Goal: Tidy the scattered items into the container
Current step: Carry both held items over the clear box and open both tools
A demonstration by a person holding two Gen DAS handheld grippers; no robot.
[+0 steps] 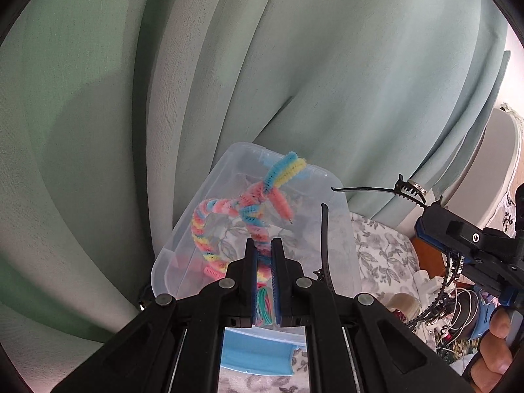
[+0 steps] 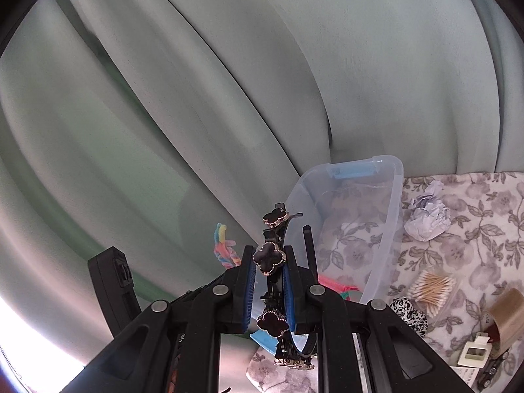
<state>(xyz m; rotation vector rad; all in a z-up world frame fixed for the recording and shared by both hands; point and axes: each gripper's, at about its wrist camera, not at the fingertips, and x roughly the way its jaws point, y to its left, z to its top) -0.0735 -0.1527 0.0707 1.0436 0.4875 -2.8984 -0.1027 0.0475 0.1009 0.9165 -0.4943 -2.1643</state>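
Left gripper (image 1: pixel 264 255), clamped on the twisted pipe cleaners (image 1: pixel 235 216), hung above the clear box (image 1: pixel 340 229); right gripper (image 2: pixel 267 262), closed on the clover headband (image 2: pixel 269 257), sat beside the box, so each probably needed lowering inside before letting go.

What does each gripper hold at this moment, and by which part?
The left gripper holds the twisted pipe cleaners near their lower end. The right gripper holds the black clover headband by its band, beside a clover charm.

backdrop: green curtain (image 2: pixel 229 82) in folds | surface: floral tablecloth (image 2: pixel 465 229)
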